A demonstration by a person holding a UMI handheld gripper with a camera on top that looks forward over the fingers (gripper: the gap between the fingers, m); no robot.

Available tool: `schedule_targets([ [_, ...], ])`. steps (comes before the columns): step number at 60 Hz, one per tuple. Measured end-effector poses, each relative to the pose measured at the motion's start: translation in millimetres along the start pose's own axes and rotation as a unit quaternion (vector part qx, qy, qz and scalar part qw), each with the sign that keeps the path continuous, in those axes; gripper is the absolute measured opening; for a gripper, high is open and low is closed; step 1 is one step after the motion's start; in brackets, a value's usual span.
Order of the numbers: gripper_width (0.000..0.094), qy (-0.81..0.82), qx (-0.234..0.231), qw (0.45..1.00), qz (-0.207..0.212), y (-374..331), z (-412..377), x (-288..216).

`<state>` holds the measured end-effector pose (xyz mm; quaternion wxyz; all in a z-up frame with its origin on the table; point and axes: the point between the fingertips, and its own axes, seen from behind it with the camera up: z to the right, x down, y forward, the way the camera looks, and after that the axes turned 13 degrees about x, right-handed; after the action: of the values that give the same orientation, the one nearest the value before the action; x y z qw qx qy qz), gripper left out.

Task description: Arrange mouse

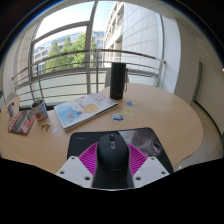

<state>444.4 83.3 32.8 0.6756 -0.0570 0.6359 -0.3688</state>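
A black computer mouse (111, 152) sits between my two fingers, its nose pointing away from me. My gripper (112, 160) is shut on it: the magenta pads (90, 157) press against both of its sides with no gap showing. The mouse is over a black mouse mat (143, 137) that lies on the round wooden table (170, 110). Whether the mouse rests on the mat or hangs just above it I cannot tell. The rear of the mouse is hidden by the gripper body.
Beyond the mat lie an open magazine (84, 108) and a small blue object (118, 117). A tall black cylinder (118, 80) stands at the table's far edge by the window railing. Small packets and clutter (22, 120) lie at the left.
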Motion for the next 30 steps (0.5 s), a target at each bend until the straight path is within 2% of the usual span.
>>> schedule_targets([
  [6, 0.0402, -0.016, 0.003, 0.999, -0.028, 12.5, 12.9, 26.5],
  [16, 0.0554, -0.003, -0.014, 0.999, -0.04, 22.0, 8.7, 39.1],
  [18, 0.0618, -0.002, -0.01, 0.999, -0.041, 19.7, 11.0, 38.7],
  [22, 0.0841, -0.006, -0.008, 0.999, -0.036, 6.3, 15.1, 32.0],
  [23, 0.0854, -0.008, -0.008, 0.999, -0.034, 1.4, 15.9, 29.9],
  [25, 0.0823, -0.011, -0.005, 1.0, -0.029, -9.0, 19.6, 25.9],
  [30, 0.0846, -0.017, 0.002, 1.0, -0.018, -44.4, 28.8, 18.5],
])
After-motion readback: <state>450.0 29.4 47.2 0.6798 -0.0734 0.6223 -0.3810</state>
